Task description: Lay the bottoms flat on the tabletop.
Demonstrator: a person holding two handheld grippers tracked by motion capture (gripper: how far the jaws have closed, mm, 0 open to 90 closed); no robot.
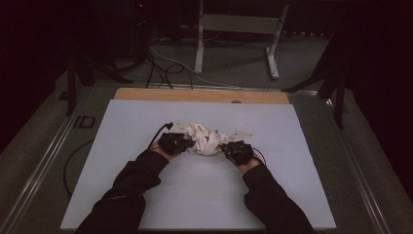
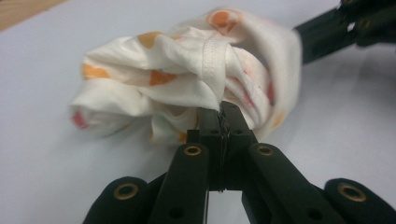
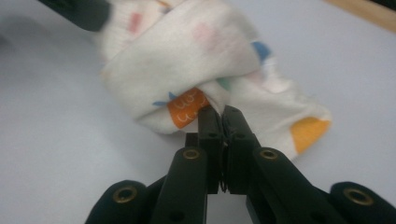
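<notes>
A crumpled white cloth [image 1: 202, 138] with orange, pink and blue prints lies bunched in the middle of the white table sheet [image 1: 146, 195]. My left gripper [image 1: 190, 145] is at its left side and my right gripper [image 1: 224, 147] at its right side. In the left gripper view the jaws [image 2: 220, 109] are shut, pinching a hemmed fold of the cloth [image 2: 187, 70] at their tips. In the right gripper view the jaws [image 3: 219, 114] are shut on a fold of the cloth [image 3: 187, 60] beside an orange patch. Each gripper view also catches the other gripper [image 2: 345, 28] [image 3: 79, 11] beyond the bundle.
A strip of wooden tabletop [image 1: 199, 95] shows past the far edge of the sheet. Black cables [image 1: 160, 68] and a white metal stand [image 1: 238, 29] are on the floor behind the table. A cable [image 1: 68, 165] loops along the table's left side.
</notes>
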